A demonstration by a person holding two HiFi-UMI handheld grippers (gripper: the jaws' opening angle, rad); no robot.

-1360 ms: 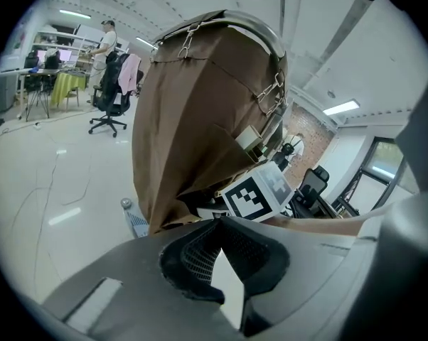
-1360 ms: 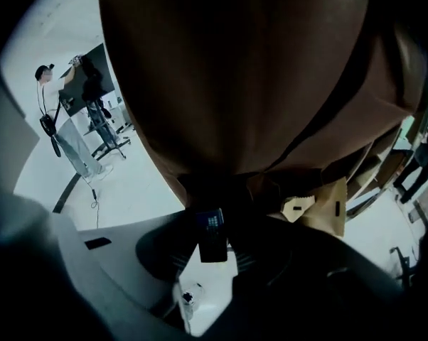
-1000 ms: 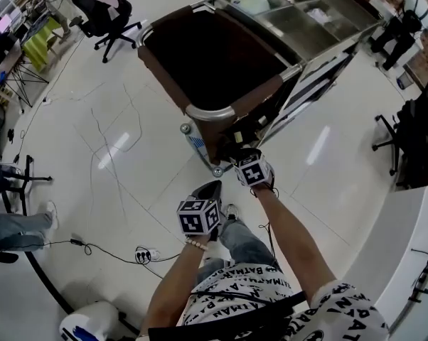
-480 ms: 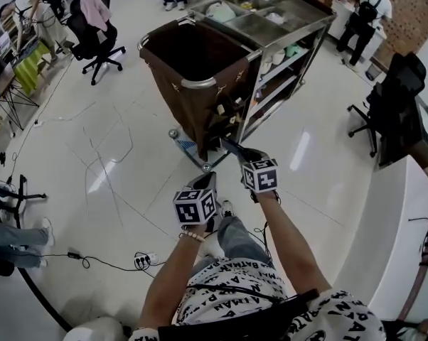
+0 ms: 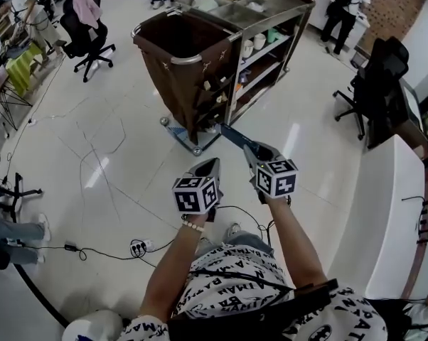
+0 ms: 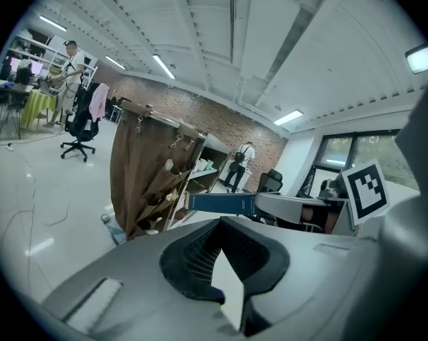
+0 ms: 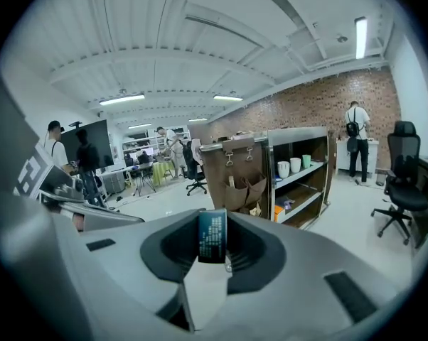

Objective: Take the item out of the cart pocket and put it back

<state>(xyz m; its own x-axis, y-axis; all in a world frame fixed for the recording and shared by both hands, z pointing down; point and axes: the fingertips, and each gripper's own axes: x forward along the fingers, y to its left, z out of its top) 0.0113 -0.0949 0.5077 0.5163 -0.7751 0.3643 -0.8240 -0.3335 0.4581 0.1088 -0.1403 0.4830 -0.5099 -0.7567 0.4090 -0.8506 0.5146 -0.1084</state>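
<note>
A flat dark-blue packet (image 5: 233,135) is clamped in my right gripper (image 5: 247,148), held in the air a short way in front of the cart. In the right gripper view the packet (image 7: 212,236) stands upright on edge between the pads. The steel cart (image 5: 257,13) carries a brown bag (image 5: 182,52) with side pockets (image 7: 245,188) that hold small items. My left gripper (image 5: 207,167) hangs shut and empty beside the right one, lower and to its left. From the left gripper view the packet (image 6: 221,203) points toward the cart's pockets (image 6: 157,183).
Black office chairs stand at the right (image 5: 374,84) and far left (image 5: 82,30). A white counter (image 5: 395,204) runs along the right. Cables and a power strip (image 5: 137,247) lie on the floor at the left. A person (image 5: 345,6) stands behind the cart.
The right gripper has drawn back from the cart's side pockets with the blue packet in its jaws. The cart now lies farther off. The left gripper stayed beside it.
</note>
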